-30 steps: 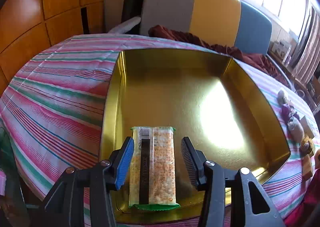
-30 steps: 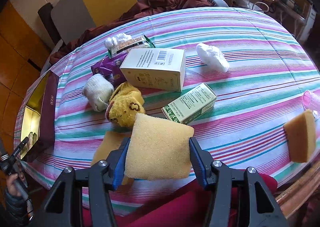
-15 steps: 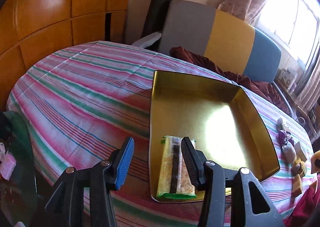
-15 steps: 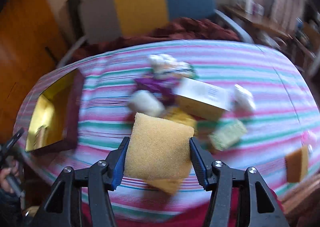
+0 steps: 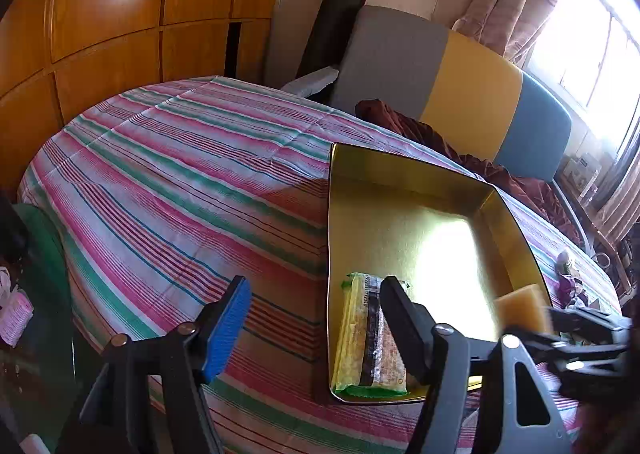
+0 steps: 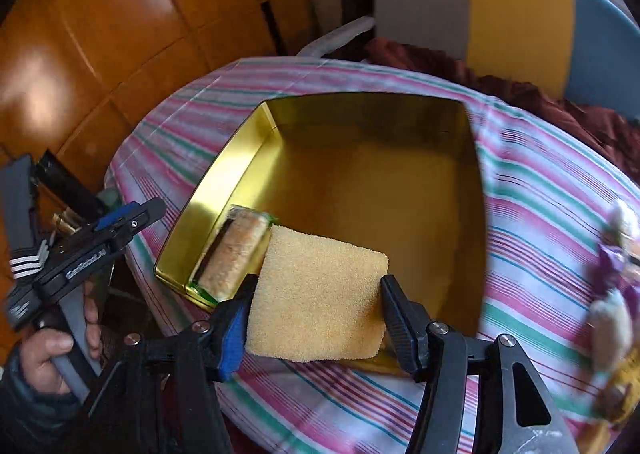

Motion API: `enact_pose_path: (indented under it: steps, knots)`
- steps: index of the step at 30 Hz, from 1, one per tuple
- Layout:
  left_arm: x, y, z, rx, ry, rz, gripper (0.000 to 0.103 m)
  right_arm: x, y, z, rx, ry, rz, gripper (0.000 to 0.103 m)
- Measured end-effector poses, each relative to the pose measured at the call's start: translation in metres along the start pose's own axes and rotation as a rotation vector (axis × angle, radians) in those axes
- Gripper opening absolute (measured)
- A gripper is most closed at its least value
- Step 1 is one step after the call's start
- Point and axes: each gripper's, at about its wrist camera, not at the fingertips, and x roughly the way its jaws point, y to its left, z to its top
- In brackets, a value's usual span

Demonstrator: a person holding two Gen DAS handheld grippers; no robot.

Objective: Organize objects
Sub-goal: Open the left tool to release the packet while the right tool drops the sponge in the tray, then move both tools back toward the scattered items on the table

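Observation:
A gold tin tray (image 5: 404,182) (image 6: 372,110) lies on the striped table. A yellow snack packet (image 5: 370,338) (image 6: 234,250) lies in its near left corner. My left gripper (image 5: 316,320) is open and empty, pulled back over the table left of the tray; it also shows in the right wrist view (image 6: 132,216). My right gripper (image 6: 314,304) is shut on a yellow sponge (image 6: 318,296) and holds it over the tray's near edge, beside the packet. The sponge (image 5: 520,312) also shows at the tray's right rim in the left wrist view.
The striped tablecloth (image 5: 180,182) covers the table. Soft items and a purple packet (image 6: 612,286) lie right of the tray, blurred. A grey, yellow and blue chair (image 5: 448,94) with a dark red cloth stands behind the table. Wooden panels (image 5: 100,14) stand at left.
My left gripper let go of the packet and drew back left off the tray. My right gripper swung left with the sponge, from the pile of objects to over the tray.

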Motion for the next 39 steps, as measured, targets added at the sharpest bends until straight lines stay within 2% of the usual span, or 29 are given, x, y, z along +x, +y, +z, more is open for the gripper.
enact_pose_path:
  steps: [6, 7, 10, 11, 17, 25, 33, 39]
  knots:
    - [0.003, 0.003, -0.001, -0.011, -0.002, 0.008, 0.076, 0.056, 0.020, -0.006, -0.022, 0.098, 0.024, 0.068]
    - [0.003, 0.003, -0.001, -0.011, -0.002, 0.009, 0.078, 0.056, 0.019, -0.008, -0.012, 0.093, 0.048, 0.071]
    - [0.003, 0.002, -0.002, -0.004, -0.005, 0.014, 0.080, 0.047, 0.015, -0.010, 0.010, 0.054, 0.101, 0.096]
    - [0.003, 0.001, -0.002, 0.002, -0.004, 0.014, 0.080, 0.043, 0.014, -0.011, 0.011, 0.042, 0.107, 0.098]
    - [-0.002, -0.012, -0.003, 0.047, -0.008, 0.007, 0.080, 0.020, 0.003, -0.014, 0.048, -0.009, 0.084, 0.102]
    - [-0.016, -0.041, -0.005, 0.131, -0.017, -0.030, 0.080, -0.021, -0.020, -0.022, 0.100, -0.100, -0.007, 0.103]
    - [-0.023, -0.070, -0.008, 0.203, -0.011, -0.077, 0.080, -0.066, -0.076, -0.036, 0.221, -0.171, -0.096, 0.103]
    - [-0.017, -0.095, -0.011, 0.260, 0.043, -0.116, 0.080, -0.105, -0.134, -0.052, 0.337, -0.215, -0.193, 0.103]
